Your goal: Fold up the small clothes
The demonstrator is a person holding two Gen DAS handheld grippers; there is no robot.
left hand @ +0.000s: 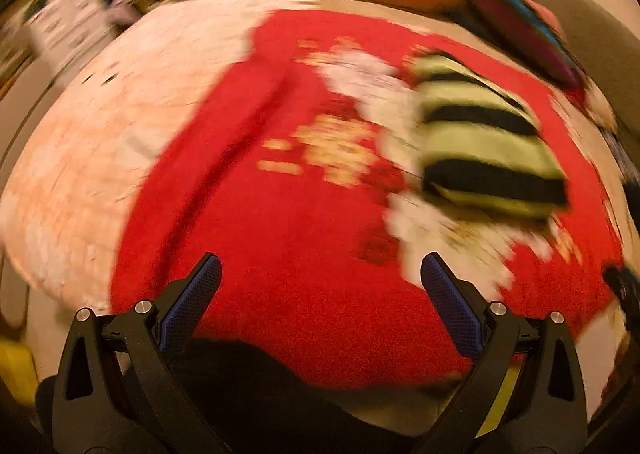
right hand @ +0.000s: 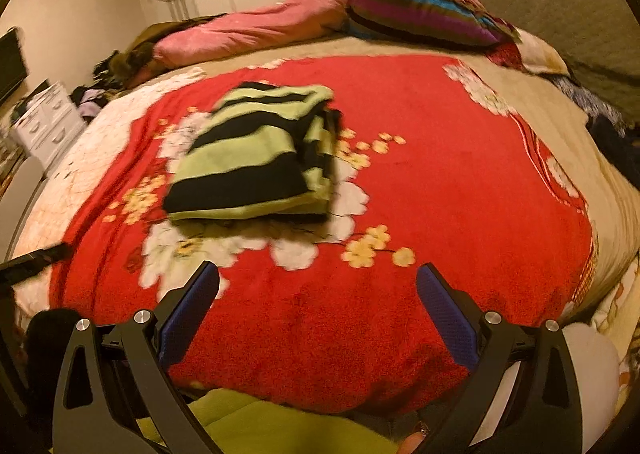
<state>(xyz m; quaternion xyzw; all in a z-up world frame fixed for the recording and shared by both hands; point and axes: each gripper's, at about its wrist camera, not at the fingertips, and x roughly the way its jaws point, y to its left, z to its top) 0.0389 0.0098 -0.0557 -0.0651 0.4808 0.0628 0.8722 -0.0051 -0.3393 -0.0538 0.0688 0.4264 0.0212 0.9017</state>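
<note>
Green-black striped garment (right hand: 256, 161) folded on red blanket (right hand: 440, 181), beyond open, empty jaws

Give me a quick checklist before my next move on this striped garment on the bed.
1. Left gripper open and empty: ok.
2. Right gripper open and empty: ok.
3. Striped garment folded into a compact stack: ok, though blur hides the edges.
4. Garment lying flat on the red blanket, away from its edges: ok.
5. Both grippers clear of the garment: ok.
6. Another garment waiting to be folded: cannot tell.
</note>
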